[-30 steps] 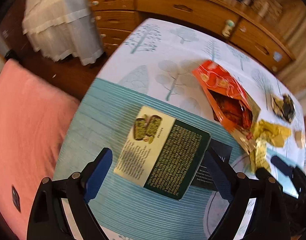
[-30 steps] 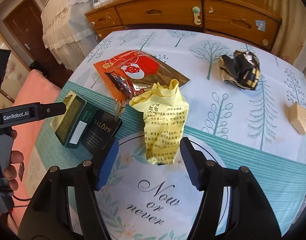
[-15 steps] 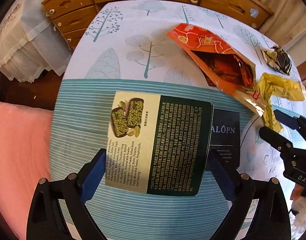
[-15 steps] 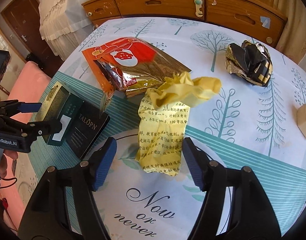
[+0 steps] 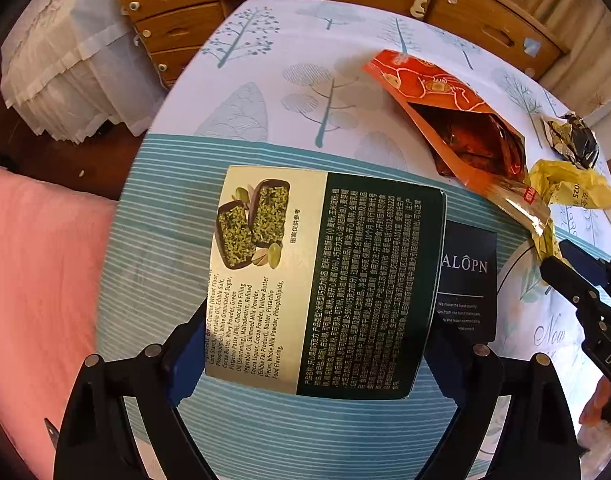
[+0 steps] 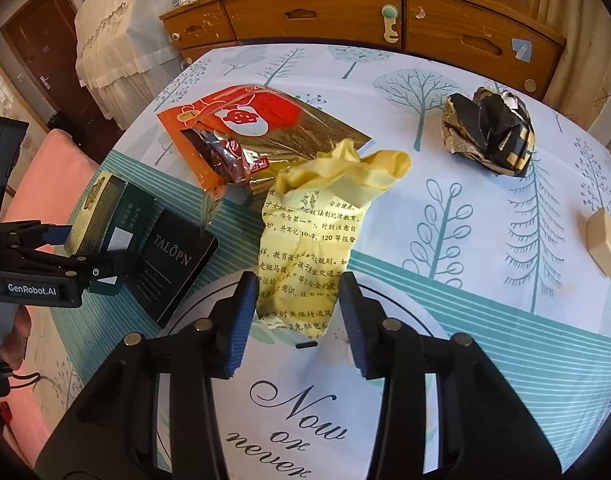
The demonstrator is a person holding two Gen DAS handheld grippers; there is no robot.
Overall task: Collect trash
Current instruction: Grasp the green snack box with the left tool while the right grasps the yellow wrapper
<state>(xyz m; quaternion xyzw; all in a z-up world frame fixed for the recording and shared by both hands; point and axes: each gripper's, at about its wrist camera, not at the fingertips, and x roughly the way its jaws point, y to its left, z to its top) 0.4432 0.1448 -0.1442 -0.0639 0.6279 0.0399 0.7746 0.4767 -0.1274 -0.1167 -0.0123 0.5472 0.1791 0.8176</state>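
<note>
Near left on the counter (image 6: 505, 320): a flat, stiff green box (image 5: 325, 280) between the left fingers (image 5: 183, 364), likely there for lifting; squeezed or not, cannot tell. Near middle: a thin, crinkly yellow paper (image 6: 301, 264) between the right fingers (image 6: 237, 320), just now closing in for a pinch, not squeezing yet. Farther off, waiting: a shiny orange bag (image 6: 241, 128), torn open, and a crumpled black-gold foil ball (image 6: 489, 132).

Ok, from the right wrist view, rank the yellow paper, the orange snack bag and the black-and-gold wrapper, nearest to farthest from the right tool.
1. Yellow paper: its near end sits between the right tool's fingers.
2. Orange snack bag: beyond the paper, up and left.
3. Black-and-gold wrapper: crumpled, far upper right, near the table's back edge.
</note>
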